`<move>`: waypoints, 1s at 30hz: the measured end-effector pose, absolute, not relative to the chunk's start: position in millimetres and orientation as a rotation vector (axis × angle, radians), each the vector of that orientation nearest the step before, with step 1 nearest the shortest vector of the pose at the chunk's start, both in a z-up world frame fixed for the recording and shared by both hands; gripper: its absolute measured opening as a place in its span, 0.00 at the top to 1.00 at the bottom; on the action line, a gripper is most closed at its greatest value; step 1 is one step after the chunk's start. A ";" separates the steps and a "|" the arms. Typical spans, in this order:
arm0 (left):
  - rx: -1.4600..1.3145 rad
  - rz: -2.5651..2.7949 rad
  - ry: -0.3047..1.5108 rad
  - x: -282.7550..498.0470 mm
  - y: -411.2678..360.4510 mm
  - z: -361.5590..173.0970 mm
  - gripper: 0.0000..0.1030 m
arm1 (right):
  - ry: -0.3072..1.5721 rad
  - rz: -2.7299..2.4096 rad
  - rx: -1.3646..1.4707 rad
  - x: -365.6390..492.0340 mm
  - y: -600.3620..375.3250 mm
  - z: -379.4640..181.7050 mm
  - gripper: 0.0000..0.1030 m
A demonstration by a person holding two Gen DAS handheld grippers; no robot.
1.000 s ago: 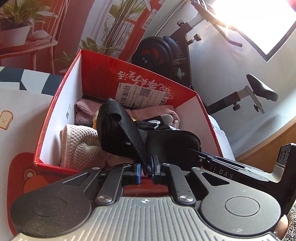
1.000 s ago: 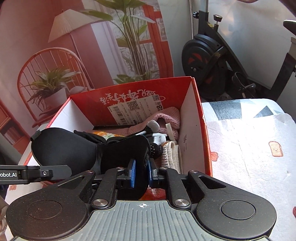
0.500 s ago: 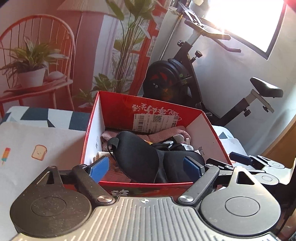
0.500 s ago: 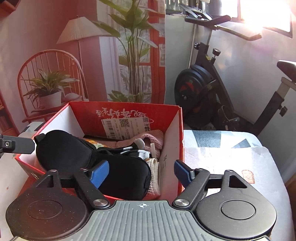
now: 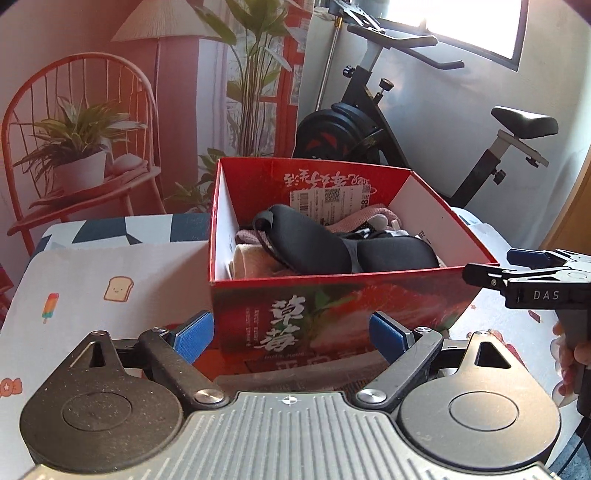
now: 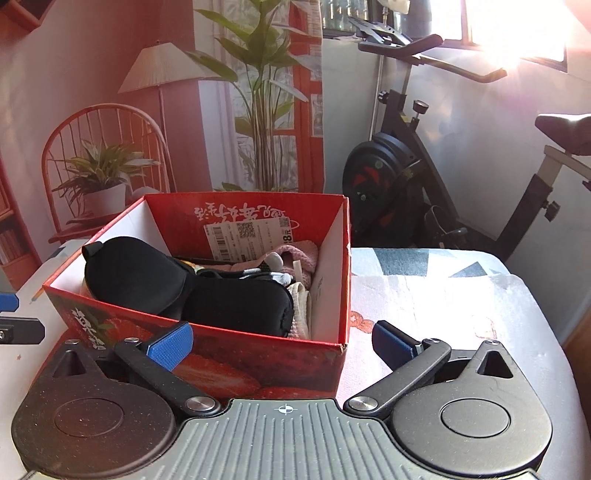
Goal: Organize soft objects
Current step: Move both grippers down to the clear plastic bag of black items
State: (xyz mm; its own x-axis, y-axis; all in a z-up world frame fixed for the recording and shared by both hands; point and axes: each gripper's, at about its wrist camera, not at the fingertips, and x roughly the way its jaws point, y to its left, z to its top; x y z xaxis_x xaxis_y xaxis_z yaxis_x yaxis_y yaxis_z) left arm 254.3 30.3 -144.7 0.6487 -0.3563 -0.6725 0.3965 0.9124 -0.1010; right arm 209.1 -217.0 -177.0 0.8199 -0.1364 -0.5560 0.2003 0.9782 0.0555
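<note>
The black eye mask (image 5: 325, 243) lay atop towels inside the red box (image 5: 332, 314), at twelve o'clock from both claws, left claw (image 5: 291, 332) and right claw (image 6: 284, 341), each spread apart and empty; the task looked nearly finished.

Ahead of your tongs stands a black exercise bike (image 6: 399, 162) against a white wall (image 5: 443, 110), sun glaring through the window (image 6: 517, 29) above; to its left hangs a printed backdrop of an orange wire chair (image 5: 74, 147), lamp and plants
</note>
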 end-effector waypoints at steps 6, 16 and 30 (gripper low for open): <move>0.039 -0.421 0.802 250.2 38.1 -165.9 0.10 | 0.546 -0.192 0.111 189.0 -208.6 -187.6 0.01; 0.012 -0.401 0.890 243.5 49.0 -210.6 0.10 | 0.590 -0.169 0.100 164.7 -190.2 -230.2 0.01; -0.014 -0.410 0.953 240.8 50.6 -248.0 0.10 | 0.714 -0.136 0.162 159.7 -184.4 -291.6 0.00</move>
